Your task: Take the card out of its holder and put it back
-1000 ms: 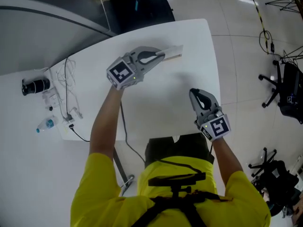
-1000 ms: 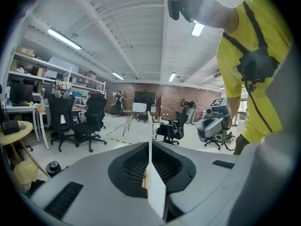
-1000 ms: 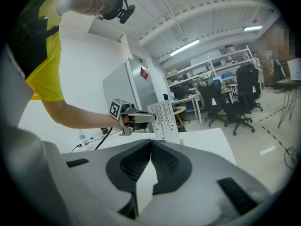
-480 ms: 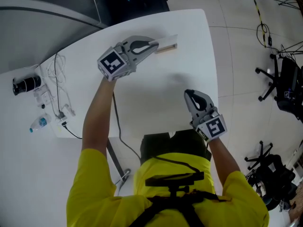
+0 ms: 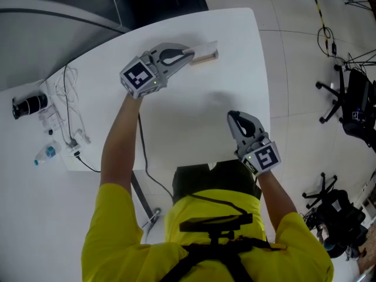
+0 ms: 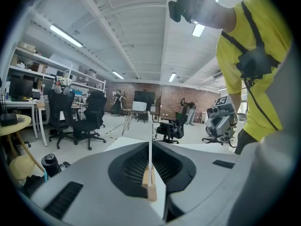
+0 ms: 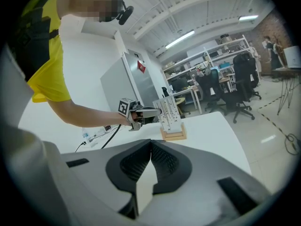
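A white card (image 7: 168, 110) with printed lines stands upright in a small wooden holder (image 7: 173, 134) near the table's far edge; in the head view the card and holder (image 5: 204, 53) sit together. My left gripper (image 5: 189, 53) is shut on the card's side edge, which the left gripper view shows edge-on as the card (image 6: 150, 145) between the jaws, with the holder (image 6: 149, 188) below it. My right gripper (image 5: 232, 118) is shut and holds nothing, low over the table's near side, apart from the holder.
The white table (image 5: 194, 122) ends just beyond the holder and at the right. At its left lie a black lens (image 5: 29, 104), a small bottle (image 5: 44, 154) and loose cables (image 5: 70, 98). Office chairs (image 5: 352, 104) stand on the floor to the right.
The head view has shifted a little. The left gripper stays shut on the card at the holder, and the right gripper keeps its place.
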`<state>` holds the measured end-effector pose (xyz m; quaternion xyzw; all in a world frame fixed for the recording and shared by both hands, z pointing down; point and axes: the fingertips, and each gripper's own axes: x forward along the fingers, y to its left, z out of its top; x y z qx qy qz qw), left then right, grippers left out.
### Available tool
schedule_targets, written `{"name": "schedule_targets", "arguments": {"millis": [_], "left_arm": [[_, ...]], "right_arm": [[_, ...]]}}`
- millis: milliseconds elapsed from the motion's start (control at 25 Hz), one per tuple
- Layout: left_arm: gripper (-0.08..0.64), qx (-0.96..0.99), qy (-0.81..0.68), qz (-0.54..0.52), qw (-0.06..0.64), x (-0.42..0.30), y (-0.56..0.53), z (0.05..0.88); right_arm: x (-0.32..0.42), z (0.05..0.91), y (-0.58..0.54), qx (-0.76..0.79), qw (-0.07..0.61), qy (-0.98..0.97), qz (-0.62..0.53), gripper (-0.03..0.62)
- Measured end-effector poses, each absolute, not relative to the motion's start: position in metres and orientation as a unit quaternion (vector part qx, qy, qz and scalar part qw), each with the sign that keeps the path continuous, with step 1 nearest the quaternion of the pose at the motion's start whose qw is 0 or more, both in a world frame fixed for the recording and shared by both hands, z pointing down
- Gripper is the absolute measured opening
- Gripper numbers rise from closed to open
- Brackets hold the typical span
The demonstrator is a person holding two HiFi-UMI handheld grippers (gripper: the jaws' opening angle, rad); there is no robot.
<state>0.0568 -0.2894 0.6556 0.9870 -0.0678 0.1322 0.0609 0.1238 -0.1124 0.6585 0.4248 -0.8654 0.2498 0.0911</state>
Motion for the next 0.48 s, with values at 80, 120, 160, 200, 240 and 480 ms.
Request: {"name": "schedule_targets", "arguments": {"millis": [80,120,160,200,240,480], "left_arm": [[0.021,0.986,-0.073,0.131,0.071,0.056,-0.288,0.667],[0.021,0.985,-0.076,0.134,0.074,0.056,-0.287,0.673],[0.022,0.984,-0.08,0.137,0.078,0.056,-0.286,0.678],[0.025,0.984,-0.083,0.138,0.081,0.057,-0.286,0.681],[0.033,0.983,-0.087,0.138,0.085,0.058,-0.285,0.683],[0.133,0.976,-0.154,0.106,0.108,0.043,-0.282,0.66]], "right_arm": [[0.122,0.661,-0.112,0.423,0.093,-0.866,0.251,0.006],[0.122,0.661,-0.112,0.423,0.093,-0.866,0.252,0.006],[0.122,0.662,-0.113,0.422,0.092,-0.866,0.252,0.007],[0.123,0.662,-0.113,0.422,0.09,-0.866,0.253,0.006],[0.123,0.662,-0.113,0.423,0.089,-0.866,0.253,0.006],[0.123,0.645,-0.113,0.423,0.092,-0.866,0.25,0.006]]}}
